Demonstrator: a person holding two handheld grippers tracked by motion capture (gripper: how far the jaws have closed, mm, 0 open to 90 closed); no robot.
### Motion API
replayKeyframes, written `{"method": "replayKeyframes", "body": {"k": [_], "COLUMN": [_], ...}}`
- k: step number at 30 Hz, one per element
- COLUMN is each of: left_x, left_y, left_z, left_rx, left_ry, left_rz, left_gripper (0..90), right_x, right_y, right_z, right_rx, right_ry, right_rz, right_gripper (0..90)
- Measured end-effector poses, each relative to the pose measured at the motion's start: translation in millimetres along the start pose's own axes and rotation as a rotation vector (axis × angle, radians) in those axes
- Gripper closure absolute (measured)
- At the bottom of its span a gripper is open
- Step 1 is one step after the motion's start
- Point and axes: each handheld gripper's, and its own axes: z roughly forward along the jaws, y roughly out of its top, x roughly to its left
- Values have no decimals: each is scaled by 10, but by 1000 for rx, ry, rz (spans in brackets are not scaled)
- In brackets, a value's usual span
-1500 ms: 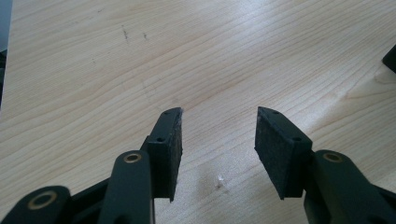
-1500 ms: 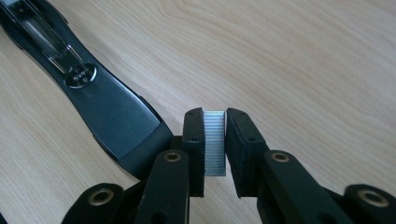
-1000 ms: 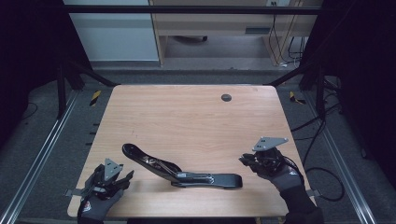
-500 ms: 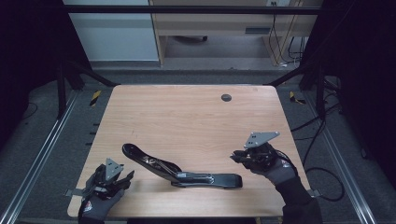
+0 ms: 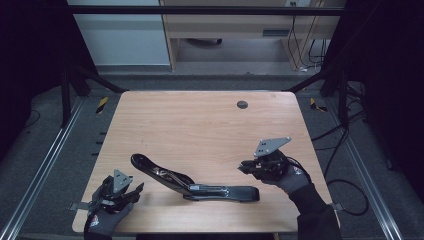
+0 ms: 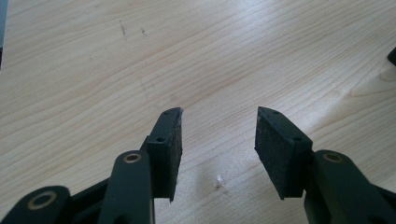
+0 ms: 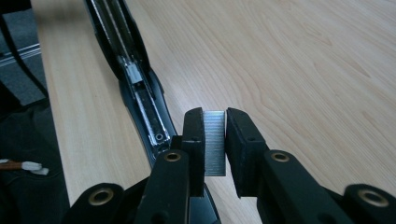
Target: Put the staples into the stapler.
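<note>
Now the right claw (image 7: 215, 140) is pinching a strip of staples (image 7: 215, 142) between its 2 pads, the silvery block standing upright in the grip, and it hovers just above the near end of the opened stapler (image 5: 192, 182). Compared with a second ago, the right hand (image 5: 280, 170) has drifted inward across the worktop (image 5: 200, 125), toward the stapler, and risen a little; the stapler itself has not shifted, lying black and folded open near the front edge, its upper arm angled off toward the left and its base running right. From the right gripper view the exposed magazine channel (image 7: 140, 88) stretches away directly ahead of the staples, so the strip seems roughly lined up with the track it must drop into. That suggests the loading step is at hand: what is left is to lower the strip into the channel, let go, and then shut the stapler. The left claw (image 6: 218, 140) has kept its place near the front left corner, its jaws spread with nothing between them but bare wood, well apart from the stapler; it looks free to steady the body if the staples snag on the channel's edge
</note>
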Motion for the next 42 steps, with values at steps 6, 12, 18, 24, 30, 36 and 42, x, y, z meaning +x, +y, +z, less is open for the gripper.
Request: {"method": "replayKeyframes", "body": {"k": [6, 12, 18, 24, 30, 36, 42], "left_x": [2, 4, 5, 6, 7, 9, 7], "left_y": [1, 1, 2, 4, 4, 4, 4], "left_z": [-2, -3, -3, -4, -6, -5, -3], "left_rx": [0, -1, -1, -1, -3, -2, -1], "left_ry": [-1, 0, 0, -1, -1, -2, -1], "left_rz": [0, 0, 0, 0, -2, -1, -1], "left_gripper": [509, 510, 510, 510, 510, 510, 510], "right_x": [43, 89, 98, 117, 137, 124, 104], "right_y": [92, 178, 215, 277, 319, 332, 329], "right_z": [58, 128, 221, 265, 362, 419, 451], "right_rx": [9, 10, 14, -7, 9, 20, 32], "right_ry": [34, 72, 99, 123, 139, 158, 168], "right_rz": [-44, -75, -91, -105, -129, -147, -142], "right_gripper": [781, 781, 781, 781, 781, 781, 781]}}
